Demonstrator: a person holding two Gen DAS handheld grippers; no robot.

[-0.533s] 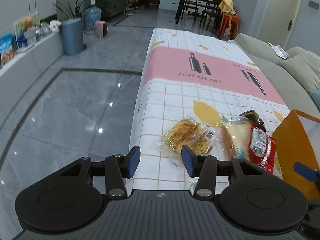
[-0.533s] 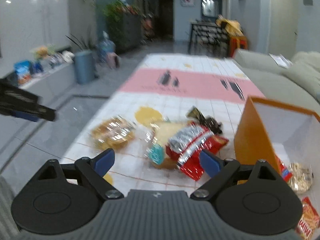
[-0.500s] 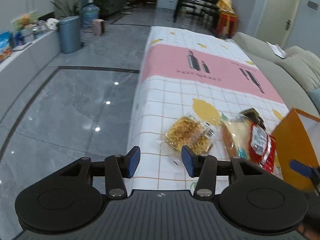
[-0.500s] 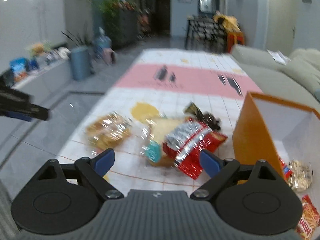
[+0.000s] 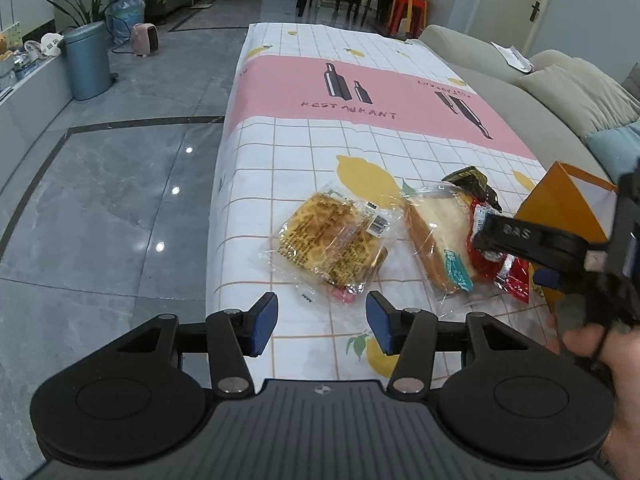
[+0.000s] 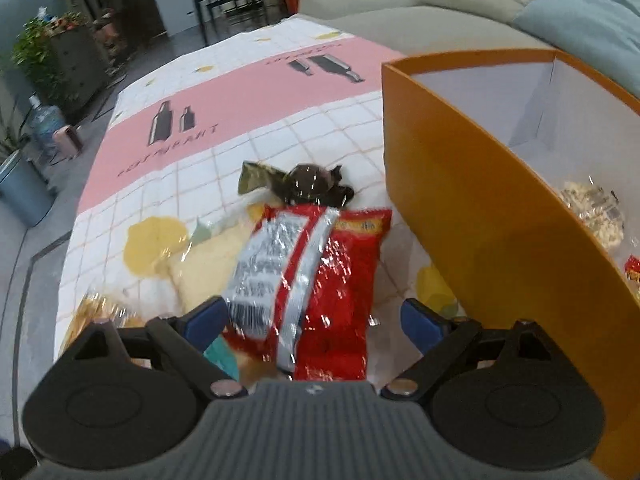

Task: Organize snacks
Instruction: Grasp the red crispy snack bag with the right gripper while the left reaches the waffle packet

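Observation:
On the checked tablecloth (image 5: 304,160) lie a clear pack of yellow waffle snack (image 5: 332,236), a bread pack (image 5: 436,240), a red snack pack (image 6: 312,264) and a dark pack (image 6: 308,184). My left gripper (image 5: 322,326) hovers just short of the waffle pack; its jaws are opening and nothing is between them. My right gripper (image 6: 314,320) is open and straddles the near end of the red pack without pressing it. In the left wrist view the right gripper (image 5: 512,258) reaches in over the red pack (image 5: 508,276). The orange box (image 6: 480,200) stands to the right.
The orange box holds a pale snack pack (image 6: 592,216) and a red one (image 6: 634,272). The table's left edge (image 5: 218,200) drops to a grey tiled floor. A sofa (image 5: 560,92) runs along the right, a blue bin (image 5: 88,64) stands far left, and a hand (image 5: 600,344) holds the right gripper.
The right gripper has dropped forward over the red pack, which now lies between its fingers. The left gripper has moved closer to the waffle pack, and its pads stand a little wider.

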